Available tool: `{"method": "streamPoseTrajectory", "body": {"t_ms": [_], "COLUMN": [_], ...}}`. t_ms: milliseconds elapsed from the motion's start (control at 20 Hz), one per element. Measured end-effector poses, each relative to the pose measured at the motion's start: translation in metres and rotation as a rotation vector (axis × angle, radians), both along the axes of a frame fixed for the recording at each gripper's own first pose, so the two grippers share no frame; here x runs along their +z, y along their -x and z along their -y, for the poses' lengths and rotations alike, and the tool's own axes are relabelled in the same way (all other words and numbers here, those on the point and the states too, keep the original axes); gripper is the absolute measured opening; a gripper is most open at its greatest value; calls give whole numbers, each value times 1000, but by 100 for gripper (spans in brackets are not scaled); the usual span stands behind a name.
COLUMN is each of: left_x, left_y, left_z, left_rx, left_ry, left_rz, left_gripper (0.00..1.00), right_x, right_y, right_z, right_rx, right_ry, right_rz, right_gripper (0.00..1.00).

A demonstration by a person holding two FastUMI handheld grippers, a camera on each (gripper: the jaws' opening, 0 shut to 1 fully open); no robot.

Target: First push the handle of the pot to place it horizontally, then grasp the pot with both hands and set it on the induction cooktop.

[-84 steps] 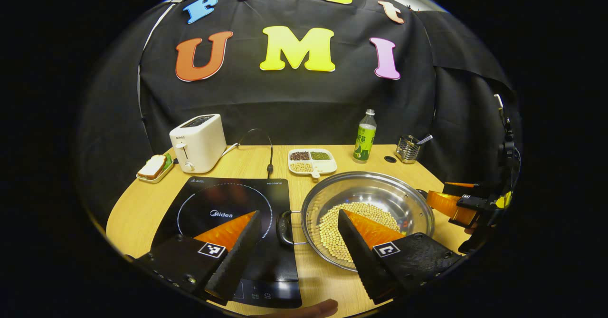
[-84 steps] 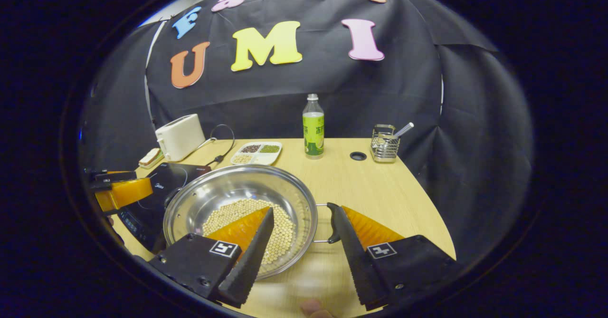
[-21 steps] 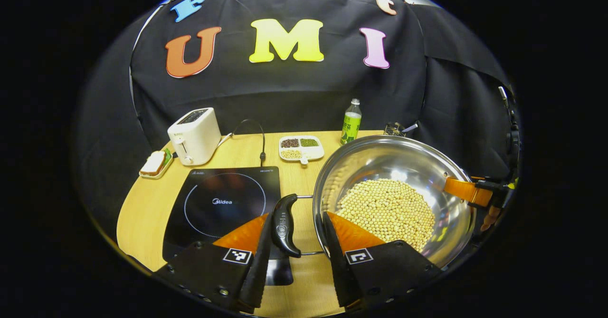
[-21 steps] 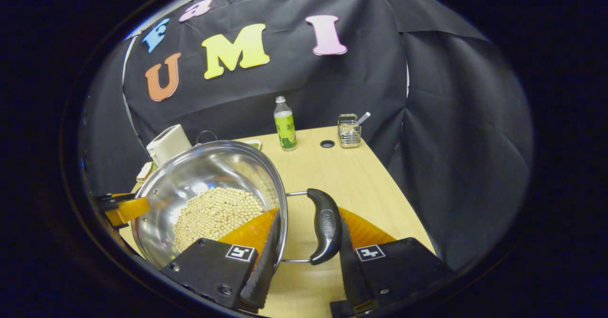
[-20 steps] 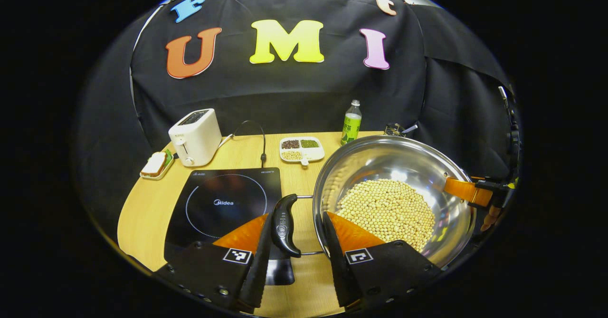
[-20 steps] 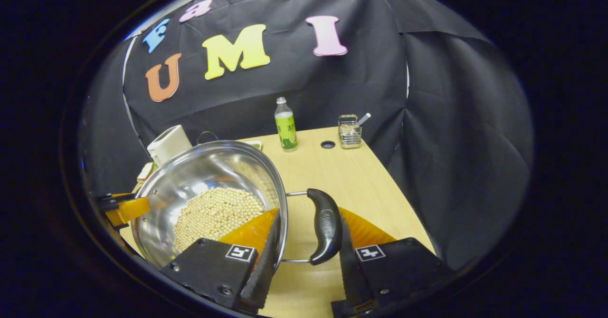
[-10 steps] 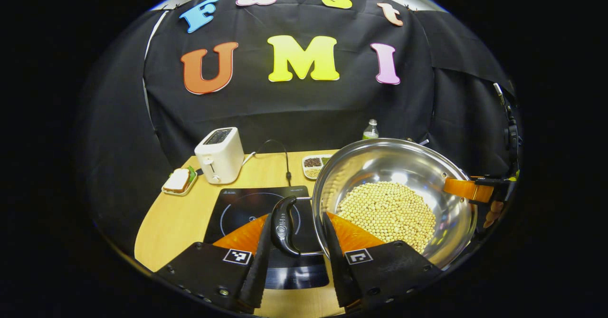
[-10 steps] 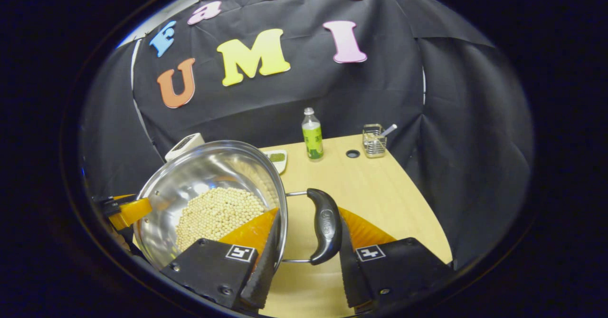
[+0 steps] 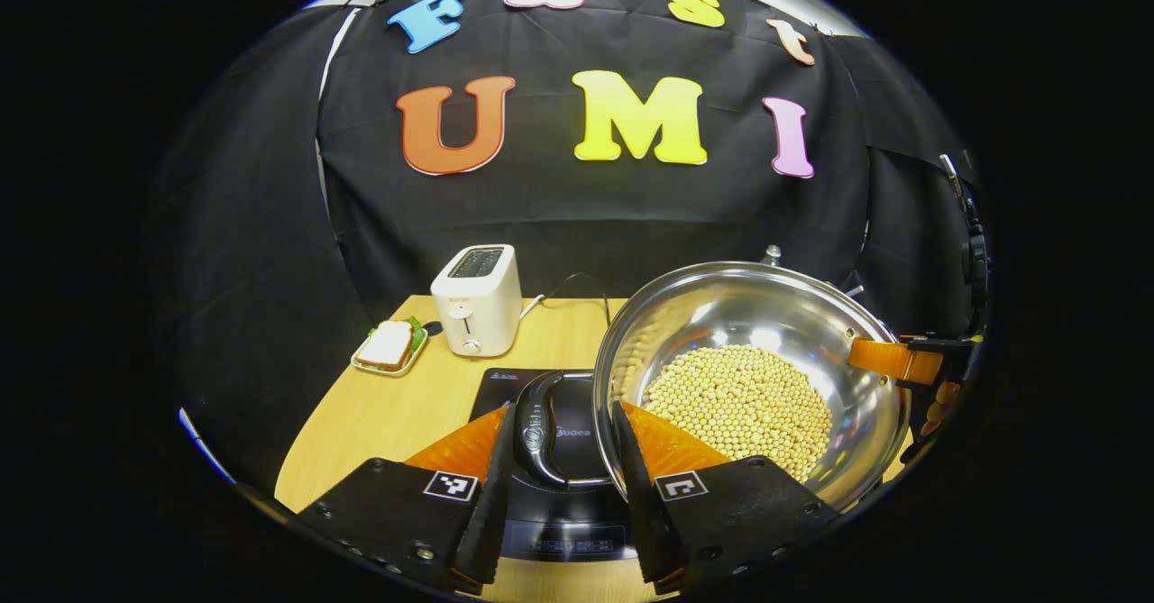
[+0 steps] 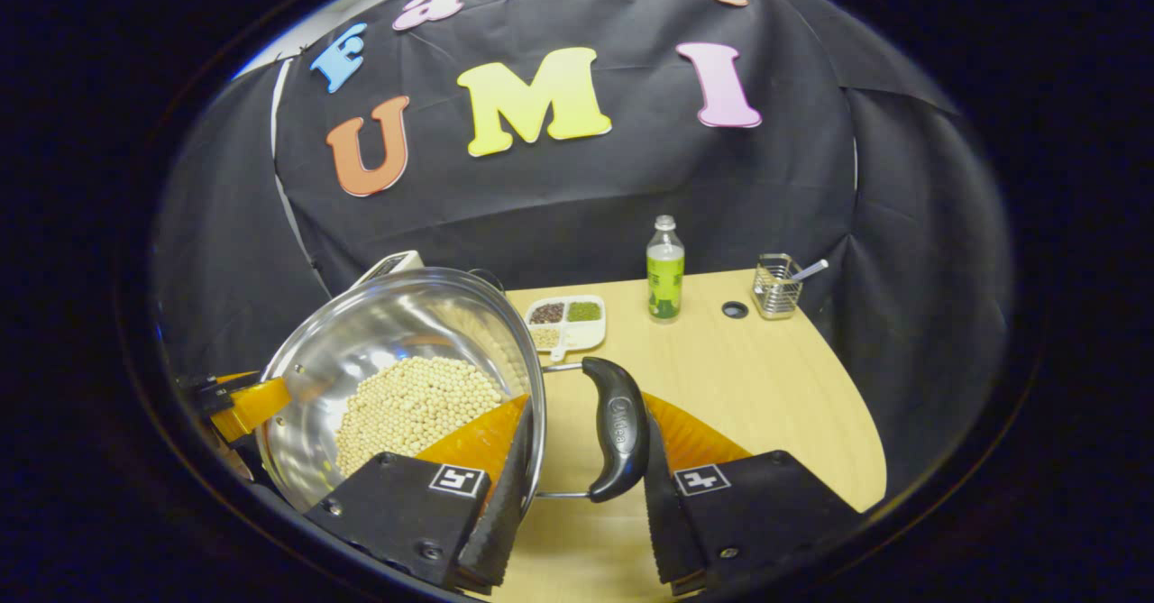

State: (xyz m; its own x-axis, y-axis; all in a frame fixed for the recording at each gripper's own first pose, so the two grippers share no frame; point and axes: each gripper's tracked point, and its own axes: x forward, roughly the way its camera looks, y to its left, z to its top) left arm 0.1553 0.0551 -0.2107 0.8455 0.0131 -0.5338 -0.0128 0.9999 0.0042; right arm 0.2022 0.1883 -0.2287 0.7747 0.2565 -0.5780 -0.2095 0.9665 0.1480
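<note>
Two grippers hold one steel pot (image 9: 766, 315) between them, raised above the wooden table (image 9: 388, 409). In the left gripper view, the left gripper (image 9: 559, 468) has its jaws narrowed about the pot's left side: one finger lies outside the black left handle (image 9: 538, 432), the other against the inside of the pot wall, so handle and rim sit clamped between them. In the right gripper view, the right gripper (image 10: 584, 468) grips in the same manner, one finger inside the wall and the other pressing the outer face of the black right handle (image 10: 617, 427). Both handles stand out sideways from the rim on wire loops.

One layer of pale beans (image 9: 739, 400) covers the pot bottom. One black induction cooktop (image 9: 563, 517) lies on the table below the left handle and the pot's left edge (how far the pot overlaps it cannot be told, since the pot hides the rest).

Counted in the left gripper view: one white toaster (image 9: 476, 298), one small tray with a sandwich (image 9: 389, 347), and the right gripper at the pot's far rim, with fingertips of the holding hand (image 9: 942, 400) beneath it.

Counted in the right gripper view: one green bottle (image 10: 664, 269), one wire holder (image 10: 777, 287) with one utensil, one divided dish (image 10: 566, 322) of four compartments.
</note>
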Motion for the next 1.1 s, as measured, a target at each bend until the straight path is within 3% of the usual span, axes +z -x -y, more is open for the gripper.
{"method": "streamPoseTrajectory", "body": {"t_ms": [500,1100], "left_x": [-17,-69], "left_y": [-28,-52], "left_z": [-64,-98], "left_rx": [81,121], "left_ry": [-9,-34], "left_rz": [-23,-87], "left_gripper": [57,57], "right_x": [-18,-68], "right_y": [-32,-61], "right_z": [-74,-116], "right_rx": [53,68], "right_ry": [4,8], "right_rz": [-30,-75], "right_gripper": [61,63]}}
